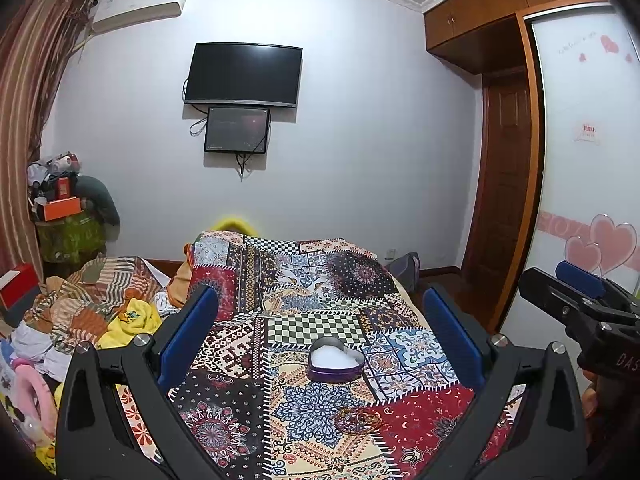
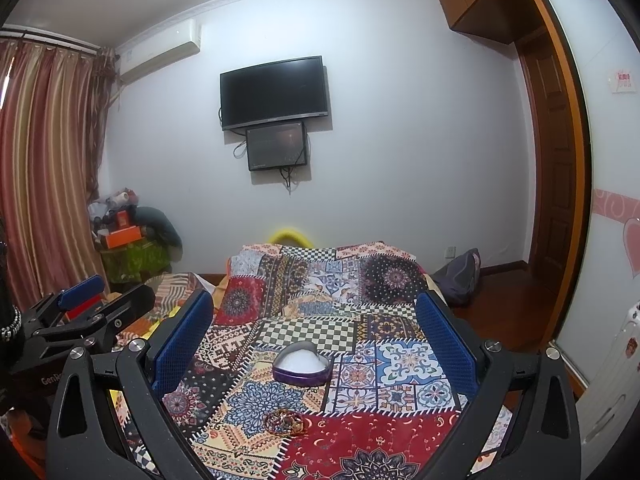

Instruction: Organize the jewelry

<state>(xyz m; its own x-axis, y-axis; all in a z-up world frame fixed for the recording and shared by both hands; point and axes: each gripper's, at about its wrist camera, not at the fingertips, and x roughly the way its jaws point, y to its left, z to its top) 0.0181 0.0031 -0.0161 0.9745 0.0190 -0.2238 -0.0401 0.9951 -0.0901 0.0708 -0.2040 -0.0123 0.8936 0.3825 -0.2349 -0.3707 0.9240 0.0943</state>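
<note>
Jewelry (image 1: pixel 358 420) lies tangled at lower centre on the patchwork cloth (image 1: pixel 240 344), just below the open heart-shaped tin (image 1: pixel 335 362). Left gripper (image 1: pixel 320 332) and right gripper (image 2: pixel 316 332) hover above, jaws spread wide, empty.

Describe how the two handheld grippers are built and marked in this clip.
Both the left gripper and the right gripper share one design: black angular frames with cut-out slots and silver round bolts, and textured blue pads lining each finger. White lettering is partly legible on their sides. A beaded bracelet shows beside the left one.
</note>
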